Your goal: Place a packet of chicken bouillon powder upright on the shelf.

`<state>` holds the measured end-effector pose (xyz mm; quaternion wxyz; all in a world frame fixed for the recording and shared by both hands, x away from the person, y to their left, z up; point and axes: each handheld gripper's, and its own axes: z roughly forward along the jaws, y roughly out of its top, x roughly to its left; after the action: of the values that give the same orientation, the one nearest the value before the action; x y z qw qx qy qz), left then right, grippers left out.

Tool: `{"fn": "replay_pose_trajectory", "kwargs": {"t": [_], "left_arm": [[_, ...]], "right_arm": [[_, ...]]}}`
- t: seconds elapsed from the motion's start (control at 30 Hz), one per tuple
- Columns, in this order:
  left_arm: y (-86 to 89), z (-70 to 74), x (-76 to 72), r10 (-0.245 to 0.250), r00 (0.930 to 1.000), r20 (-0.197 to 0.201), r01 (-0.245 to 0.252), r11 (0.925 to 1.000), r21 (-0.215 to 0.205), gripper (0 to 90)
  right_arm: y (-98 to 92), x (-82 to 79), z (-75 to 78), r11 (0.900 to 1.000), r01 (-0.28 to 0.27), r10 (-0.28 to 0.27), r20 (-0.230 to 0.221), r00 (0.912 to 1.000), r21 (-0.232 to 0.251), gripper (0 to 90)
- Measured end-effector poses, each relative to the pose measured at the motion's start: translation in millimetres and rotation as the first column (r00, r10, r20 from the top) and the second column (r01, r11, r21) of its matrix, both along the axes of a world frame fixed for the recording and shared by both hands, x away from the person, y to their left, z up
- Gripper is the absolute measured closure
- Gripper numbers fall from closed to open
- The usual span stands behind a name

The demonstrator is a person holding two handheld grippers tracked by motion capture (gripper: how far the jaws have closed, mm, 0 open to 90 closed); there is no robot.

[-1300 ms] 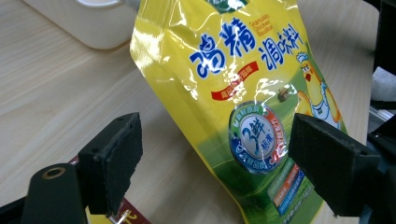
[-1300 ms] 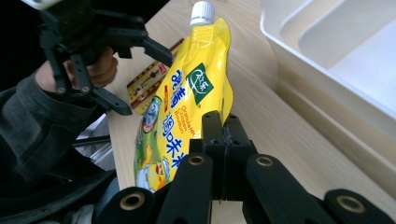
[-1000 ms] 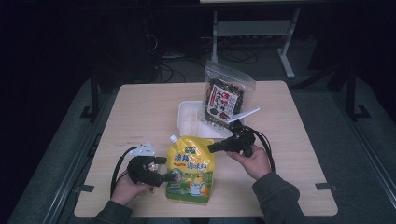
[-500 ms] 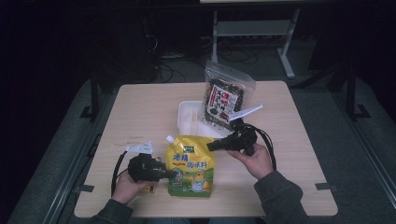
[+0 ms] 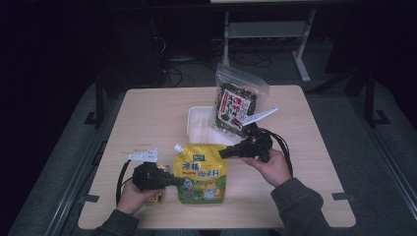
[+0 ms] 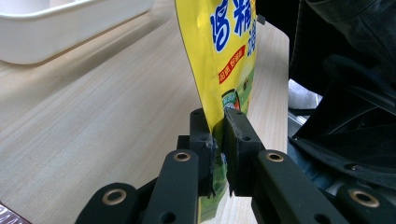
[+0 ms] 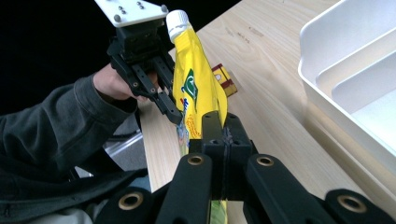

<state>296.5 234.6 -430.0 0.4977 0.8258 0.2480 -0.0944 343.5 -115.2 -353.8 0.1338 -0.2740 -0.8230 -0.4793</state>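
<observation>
At the near edge of the bench [image 5: 305,206], the left claw [image 6: 215,135] has just been closing and now clamps the yellow spouted pouch's [image 5: 200,173] lower corner; the right claw [image 7: 219,128] pinches its opposite edge. Pulling unevenly could slip the glossy film free. Farther off sit the white tray [image 5: 196,123] and seaweed bag [image 5: 237,104].

A dim lab or test room: a lone wooden table [image 5: 162,113] on grey carpet, cables [image 5: 182,73] trailing by a far metal stand [image 5: 265,29].
</observation>
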Motion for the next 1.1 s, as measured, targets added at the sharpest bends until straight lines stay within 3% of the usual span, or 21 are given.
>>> {"fn": "replay_pose_trajectory", "kwargs": {"t": [0.3, 0.53, 0.7, 0.73, 0.83, 0.87, 1.0, 1.1], "left_arm": [[-0.2, 1.2, -1.2, -0.009, 0.9999, 0.012, 0.009, 0.9999, -0.005, 83.2], [-0.8, 2.5, -2.4, -0.012, 0.9997, 0.022, 0.013, 0.9999, -0.006, 83.3], [-1.7, 4.1, -3.1, -0.018, 0.9994, 0.028, 0.018, 0.9998, -0.001, 83.4], [-1.8, 4.4, -3.2, -0.019, 0.9994, 0.030, 0.019, 0.9998, 0.000, 83.3], [-2.6, 5.1, -3.4, -0.022, 0.9992, 0.034, 0.022, 0.9998, 0.000, 83.3], [-2.8, 5.2, -3.5, -0.024, 0.9992, 0.033, 0.024, 0.9997, -0.001, 83.3], [-2.1, 5.1, -3.1, -0.022, 0.9991, 0.036, 0.022, 0.9998, -0.001, 83.3], [-2.6, 5.2, -3.1, -0.022, 0.9991, 0.036, 0.022, 0.9998, 0.000, 83.3]], "right_arm": [[3.8, 7.5, 13.2, 0.999, -0.030, 0.030, 0.002, 0.9995, -0.036, 72.2], [21.0, 17.9, 29.6, 0.992, -0.087, 0.088, 0.005, 0.9961, -0.092, 67.2], [43.3, 25.7, 37.3, 0.977, -0.166, 0.165, -0.016, 0.9862, -0.137, 67.0], [51.9, 28.2, 39.4, 0.967, -0.198, 0.196, -0.026, 0.9803, -0.163, 69.3], [59.5, 30.1, 40.5, 0.958, -0.220, 0.216, -0.041, 0.9755, -0.186, 71.9], [65.6, 31.3, 40.8, 0.948, -0.239, 0.232, -0.058, 0.9710, -0.208, 76.1], [70.1, 32.7, 40.1, 0.938, -0.261, 0.252, -0.067, 0.9654, -0.227, 81.7], [70.0, 33.5, 39.8, 0.937, -0.266, 0.254, -0.079, 0.9639, -0.228, 83.3]]}}
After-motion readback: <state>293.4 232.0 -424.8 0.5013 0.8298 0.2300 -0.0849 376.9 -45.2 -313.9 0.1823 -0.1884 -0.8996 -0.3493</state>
